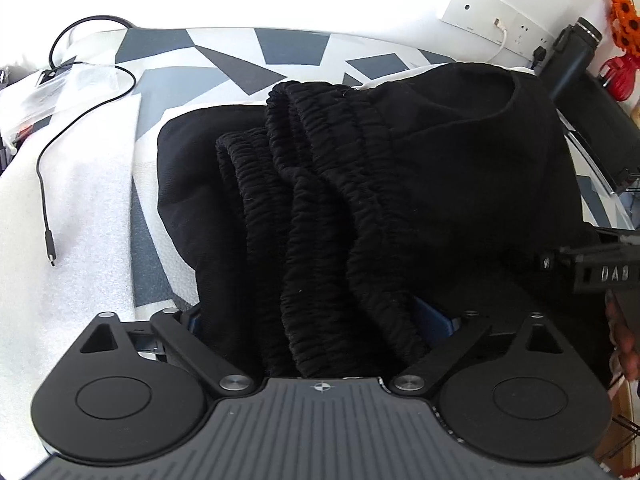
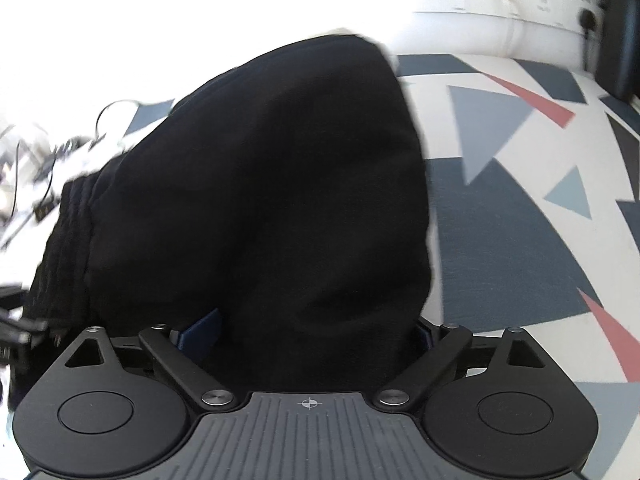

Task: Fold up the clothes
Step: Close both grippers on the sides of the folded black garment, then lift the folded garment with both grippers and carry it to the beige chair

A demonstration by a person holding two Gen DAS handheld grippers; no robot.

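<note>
Bunching between the blue pads of the left gripper (image 1: 320, 320), the gathered elastic waistband (image 1: 320, 208) of the black trousers (image 1: 460, 152) is pinched fast, its ribbed folds stacked several deep and running away from the camera. The right gripper (image 2: 316, 328) is likewise clamped on the same garment, here on plain smooth cloth that rises like a hood in front of the lens; in the left wrist view its black body pokes in from the right edge, level with the other. The trousers hang between the two grippers and drape onto the patterned bed cover (image 2: 500, 208) beyond. I judge the fabric soft, limp and fairly light: it will sag wherever it is unsupported and will not hold a crease by itself, so the thick elastic band and a seamed edge are the sure places to hold. The waistband end points toward the left gripper, with the long axis running roughly side to side between the grippers; where the legs end is hidden. Farther off lie a black cable (image 1: 44, 184) on white foam sheet (image 1: 80, 208), then a wall socket strip (image 1: 500, 24) on the wall.
</note>
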